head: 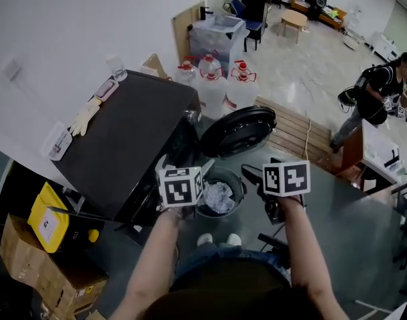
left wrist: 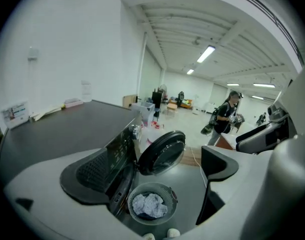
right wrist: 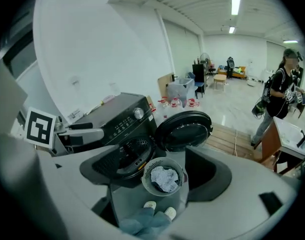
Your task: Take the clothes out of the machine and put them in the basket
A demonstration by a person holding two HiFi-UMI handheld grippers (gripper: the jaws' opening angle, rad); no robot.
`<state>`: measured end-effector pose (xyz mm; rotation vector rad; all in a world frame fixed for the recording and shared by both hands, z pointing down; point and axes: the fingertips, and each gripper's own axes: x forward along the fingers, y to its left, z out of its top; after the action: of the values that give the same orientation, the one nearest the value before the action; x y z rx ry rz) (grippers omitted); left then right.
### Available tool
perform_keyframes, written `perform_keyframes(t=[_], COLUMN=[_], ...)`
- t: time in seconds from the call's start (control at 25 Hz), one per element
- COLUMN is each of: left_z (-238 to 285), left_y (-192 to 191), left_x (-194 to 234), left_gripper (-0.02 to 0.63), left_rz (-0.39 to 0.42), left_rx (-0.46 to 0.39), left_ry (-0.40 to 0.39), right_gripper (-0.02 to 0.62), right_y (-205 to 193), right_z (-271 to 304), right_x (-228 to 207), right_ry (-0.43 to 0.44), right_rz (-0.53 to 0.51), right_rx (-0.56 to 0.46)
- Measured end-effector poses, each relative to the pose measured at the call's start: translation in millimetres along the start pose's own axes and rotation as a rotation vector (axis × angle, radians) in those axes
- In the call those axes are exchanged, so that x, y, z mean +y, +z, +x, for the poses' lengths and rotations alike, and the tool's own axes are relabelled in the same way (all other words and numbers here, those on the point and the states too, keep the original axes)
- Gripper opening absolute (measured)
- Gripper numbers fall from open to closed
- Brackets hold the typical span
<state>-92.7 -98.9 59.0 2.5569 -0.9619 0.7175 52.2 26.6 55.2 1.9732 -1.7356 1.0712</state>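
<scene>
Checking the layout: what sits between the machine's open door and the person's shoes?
The grey basket, with crumpled pale cloth inside, stands between door and shoes; the right gripper view shows it best.

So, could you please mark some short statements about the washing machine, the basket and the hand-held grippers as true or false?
1. The round dark door of the black washing machine stands open. True.
2. The round grey plastic basket is empty. False: a pale crumpled cloth lies in it.
3. The left hand-held gripper grips a garment. False: its jaws stand apart with nothing between them.
4. A pale glove lies on top of the machine. True.
5. The right hand-held gripper is open and holds nothing. True.
</scene>
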Motion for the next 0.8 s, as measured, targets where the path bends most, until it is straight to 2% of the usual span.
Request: perform_keyframes(t=[0.16,0.28,0.56,0.8], left_z=[-7,-15,-50,-96], left_y=[25,46,125,184], left_x=[-3,-7,-15,-20], left_gripper=[0.574,0.574,0.573,0.572], left_rz=[0.031,0.07,0.138,0.228], left_rx=[-0.067,-0.118,-0.327,-0.536], left_ry=[-0.02,-0.038,-0.096,-0.126], right_gripper=[0.405,0.396,0.362,0.316], right_y=[14,37,108,150], right_z=[-7,-20,-66,-113], right_x=[4,7,22,39], right_ry=[-0.007,-0.014,-0.021,-0.057], right_rz=[-0.022,-0.049,-0.146,-0.292], right_rx=[-0.045,-0.115,-0.371,-0.607])
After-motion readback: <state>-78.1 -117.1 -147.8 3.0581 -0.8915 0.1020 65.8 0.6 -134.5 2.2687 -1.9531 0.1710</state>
